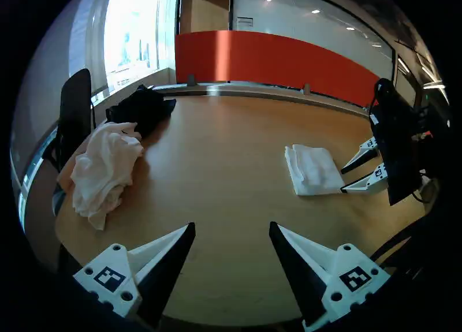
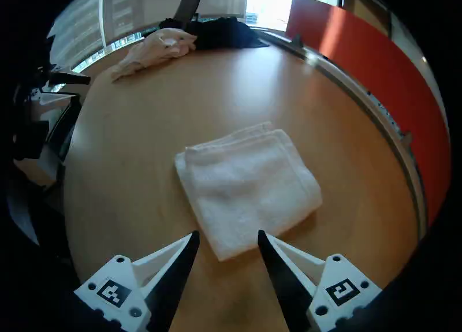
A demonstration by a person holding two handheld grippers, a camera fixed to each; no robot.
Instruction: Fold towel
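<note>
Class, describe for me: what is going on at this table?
Two hand-held claws are at a round wooden table. The right claw hangs open just short of a white terry towel, already folded square. The left claw is open and empty; a crumpled cream cloth and a black cloth lie at the far edge.

Left gripper (image 1: 231,225) with jaws spread wide and holding nothing, right gripper (image 2: 228,234) with jaws parted, nothing between them
</note>
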